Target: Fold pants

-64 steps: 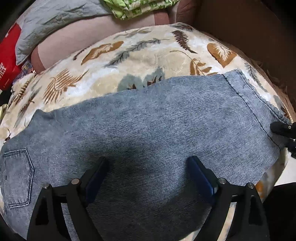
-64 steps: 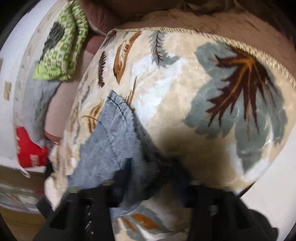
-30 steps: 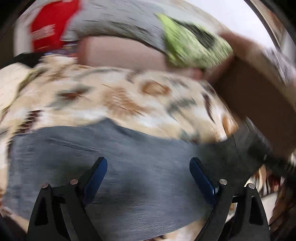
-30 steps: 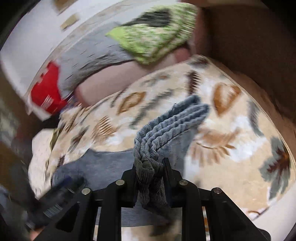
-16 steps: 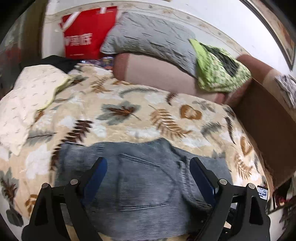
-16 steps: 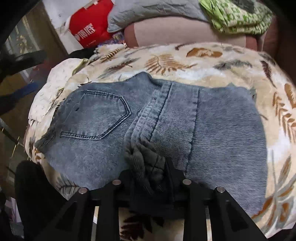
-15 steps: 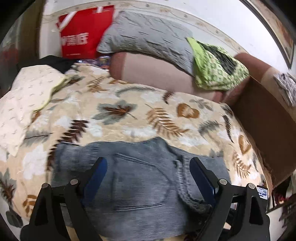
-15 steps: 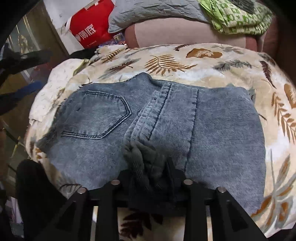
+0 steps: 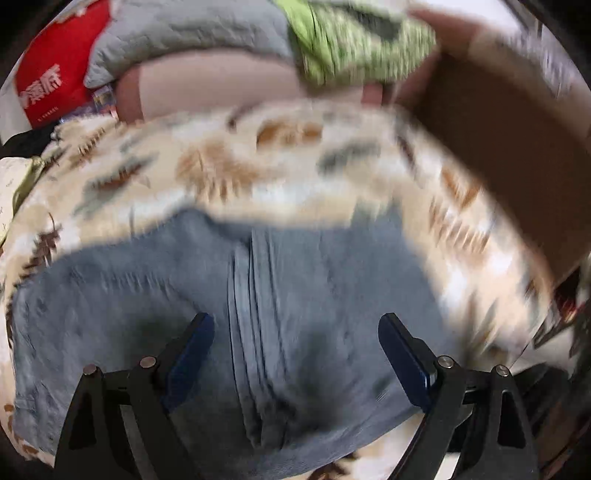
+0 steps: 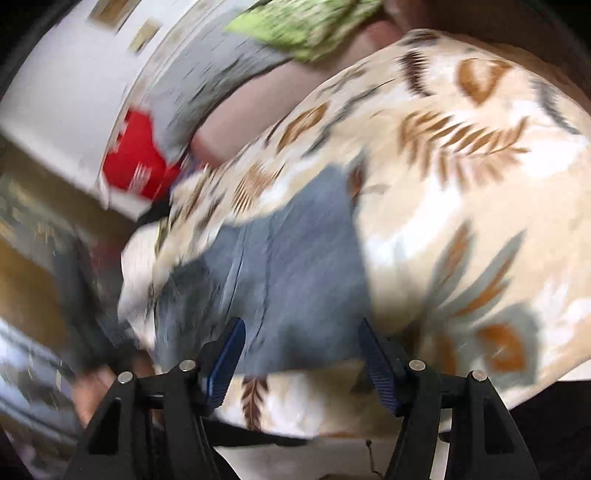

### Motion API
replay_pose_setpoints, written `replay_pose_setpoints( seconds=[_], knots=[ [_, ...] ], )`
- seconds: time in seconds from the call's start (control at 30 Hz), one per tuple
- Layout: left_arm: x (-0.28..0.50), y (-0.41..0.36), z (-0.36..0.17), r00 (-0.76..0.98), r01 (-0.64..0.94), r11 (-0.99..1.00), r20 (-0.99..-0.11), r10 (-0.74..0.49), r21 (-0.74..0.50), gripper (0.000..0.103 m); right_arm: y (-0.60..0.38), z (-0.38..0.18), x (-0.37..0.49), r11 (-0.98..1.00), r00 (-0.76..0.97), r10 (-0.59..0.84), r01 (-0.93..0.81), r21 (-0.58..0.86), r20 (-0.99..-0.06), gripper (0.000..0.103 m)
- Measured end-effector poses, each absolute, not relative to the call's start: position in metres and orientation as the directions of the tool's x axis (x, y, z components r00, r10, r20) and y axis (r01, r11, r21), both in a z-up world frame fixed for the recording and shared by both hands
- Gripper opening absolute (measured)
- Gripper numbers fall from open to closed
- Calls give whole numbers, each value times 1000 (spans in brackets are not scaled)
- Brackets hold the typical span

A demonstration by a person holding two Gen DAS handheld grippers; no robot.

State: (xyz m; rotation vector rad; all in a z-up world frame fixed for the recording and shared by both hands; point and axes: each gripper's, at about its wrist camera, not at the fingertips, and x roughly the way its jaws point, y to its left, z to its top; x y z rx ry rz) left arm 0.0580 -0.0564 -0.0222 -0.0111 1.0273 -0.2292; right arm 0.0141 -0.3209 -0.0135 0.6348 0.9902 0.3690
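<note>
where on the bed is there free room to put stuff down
Bare blanket right of the jeans, toward the brown box, and a strip between jeans and bolster. Crowded at the head: grey pillow, green cloth, red bag.

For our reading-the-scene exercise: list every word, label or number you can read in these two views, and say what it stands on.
Red bag, left wrist view: large white characters, apparently Chinese, too blurred to read for certain; the small line beneath is too small.
Red bag, right wrist view: white marks, smeared beyond reading.
Pants and leaf-patterned blanket: no text visible.
</note>
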Motion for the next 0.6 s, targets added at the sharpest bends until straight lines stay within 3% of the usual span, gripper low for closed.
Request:
replay_pose_setpoints(
  seconds=[0.1, 0.23, 0.3, 0.4, 0.47, 0.6],
  knots=[
    [51, -53, -58, 424, 171, 980, -891, -164, -99, 91, -332, -9, 45, 706, 506, 610, 2, 709, -609, 67],
    [38, -54, -59, 477, 200, 977, -864, -158, -69, 91, -314, -21, 108, 556, 403, 763, -8, 831, -506, 67],
    [36, -54, -59, 483, 197, 978, -861, -160, -71, 91, -293, -38, 147, 560, 325, 786, -16, 829, -525, 67],
    [31, -55, -61, 501, 204, 977, -850, -159, -63, 91, -286, -65, 183, 644, 336, 712, 40, 764, -617, 67],
    [30, -54, -61, 508, 212, 975, -845, -167, -65, 91, -294, -83, 192, 563, 360, 744, 116, 818, -563, 67],
    [33, -51, -57, 507, 213, 973, -841, -186, -87, 91, -298, -53, 153, 544, 383, 764, 50, 837, -520, 67]
  ],
)
